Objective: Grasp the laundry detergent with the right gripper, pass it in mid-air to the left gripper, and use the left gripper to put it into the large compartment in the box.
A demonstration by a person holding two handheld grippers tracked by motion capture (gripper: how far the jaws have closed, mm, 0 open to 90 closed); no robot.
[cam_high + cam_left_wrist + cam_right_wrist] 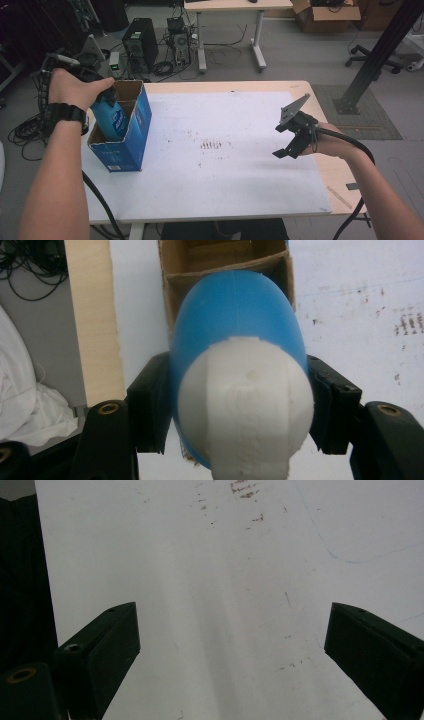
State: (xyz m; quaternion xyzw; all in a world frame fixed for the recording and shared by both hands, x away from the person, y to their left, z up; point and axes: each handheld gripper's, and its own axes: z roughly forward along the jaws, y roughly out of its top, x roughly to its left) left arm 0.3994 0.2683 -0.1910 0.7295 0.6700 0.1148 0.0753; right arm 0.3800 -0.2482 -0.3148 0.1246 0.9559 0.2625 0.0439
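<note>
Between the left gripper (235,405) fingers (150,400), a blue bottle (235,325) is clamped cap-end up, hanging part-way inside the open blue box (131,131) at the tabletop's (240,170) left edge, steadied for lowering or lifting. Right gripper (292,137) hovers released, well apart.

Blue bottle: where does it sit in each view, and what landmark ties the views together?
High view: the blue bottle is at the left, its lower part down in the open box, under the left hand.
Left gripper view: it is in the centre, white end toward the camera, clamped in the left gripper.
Right gripper view: not in it.
Shared landmark: the white sheet with brown specks.
</note>
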